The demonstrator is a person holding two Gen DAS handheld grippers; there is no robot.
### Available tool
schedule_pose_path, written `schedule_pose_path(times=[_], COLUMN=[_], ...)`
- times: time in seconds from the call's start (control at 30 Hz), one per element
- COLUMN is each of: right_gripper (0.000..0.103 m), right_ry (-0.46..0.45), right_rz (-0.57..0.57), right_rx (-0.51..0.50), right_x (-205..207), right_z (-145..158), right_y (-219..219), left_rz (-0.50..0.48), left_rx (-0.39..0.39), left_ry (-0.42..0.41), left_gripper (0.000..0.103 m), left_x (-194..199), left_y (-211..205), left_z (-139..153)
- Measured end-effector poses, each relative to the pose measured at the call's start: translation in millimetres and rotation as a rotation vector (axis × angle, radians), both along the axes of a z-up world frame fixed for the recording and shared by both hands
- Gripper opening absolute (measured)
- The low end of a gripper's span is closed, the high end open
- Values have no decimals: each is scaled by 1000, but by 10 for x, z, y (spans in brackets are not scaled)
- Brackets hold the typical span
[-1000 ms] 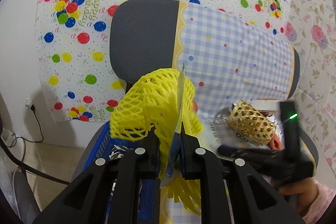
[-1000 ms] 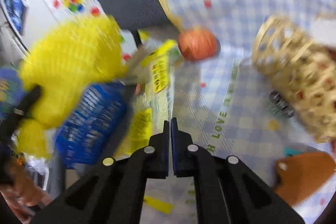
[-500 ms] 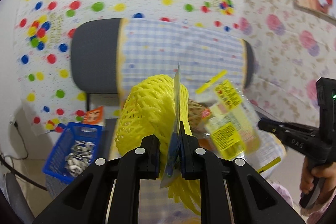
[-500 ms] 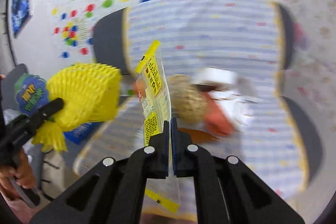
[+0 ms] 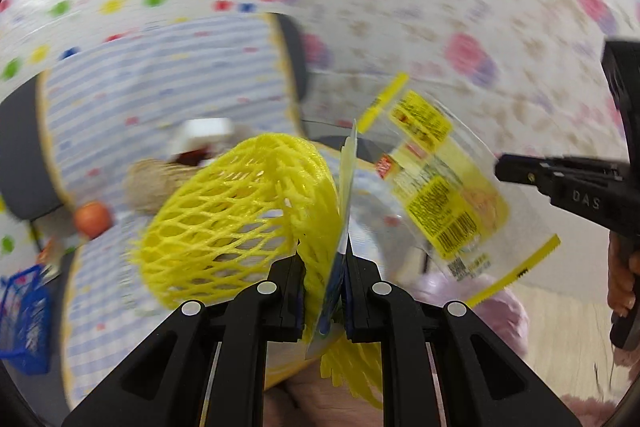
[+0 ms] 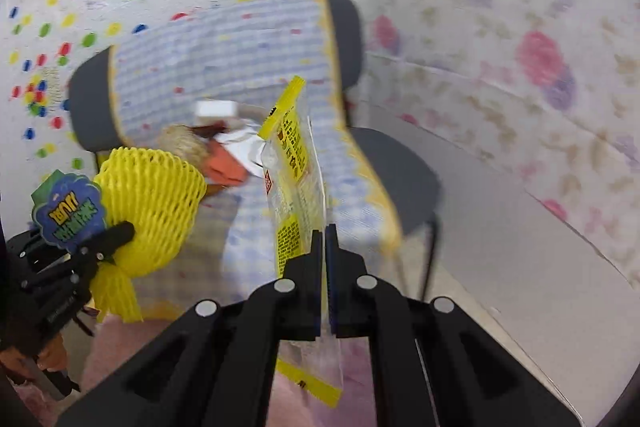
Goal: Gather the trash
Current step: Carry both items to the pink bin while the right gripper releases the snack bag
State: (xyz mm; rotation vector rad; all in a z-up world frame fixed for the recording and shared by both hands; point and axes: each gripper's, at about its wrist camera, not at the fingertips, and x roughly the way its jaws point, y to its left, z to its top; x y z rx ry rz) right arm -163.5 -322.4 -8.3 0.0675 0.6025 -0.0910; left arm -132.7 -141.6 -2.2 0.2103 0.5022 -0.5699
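At far left, the blue basket (image 5: 22, 323) sits beside the chair (image 6: 400, 175), below the seat's left edge. The orange ball (image 5: 93, 219) rests near that edge of the checked seat cover (image 5: 160, 99), with the woven basket (image 5: 154, 187) just beside it.

The left gripper (image 5: 324, 291) is held above the seat front; its fingers pinch the yellow foam net (image 5: 244, 227) together with a flat blue card label (image 6: 70, 213).

The right gripper (image 6: 323, 267) has its fingers pressed together on the clear yellow-printed wrapper (image 6: 298, 179), held upright over the seat's right edge.
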Motion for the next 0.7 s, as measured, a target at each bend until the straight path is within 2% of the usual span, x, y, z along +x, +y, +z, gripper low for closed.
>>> schedule_pose_path(times=[0.33,0.5,0.6,0.7], right_gripper=[3,3,3,3], right_ry=[83,102,105,132], right_rz=[-209,-273,-292,-296], right_rx=[-16,6,18,18], right_x=[-543,-708,-755,-712], right_z=[-280,-373,-413,-515], right_y=[-617,-846,-949,-1004], left_rz=[-325,-477,-521,-489], left_rx=[72,74,80,144], left_ry=[-6,43,55,97], left_gripper=[14,14,14,14], left_x=[-410,-585,-651,-587], left_y=[-879,-1154,-1231,-1319], left_z=[-197,-292,-336,-487])
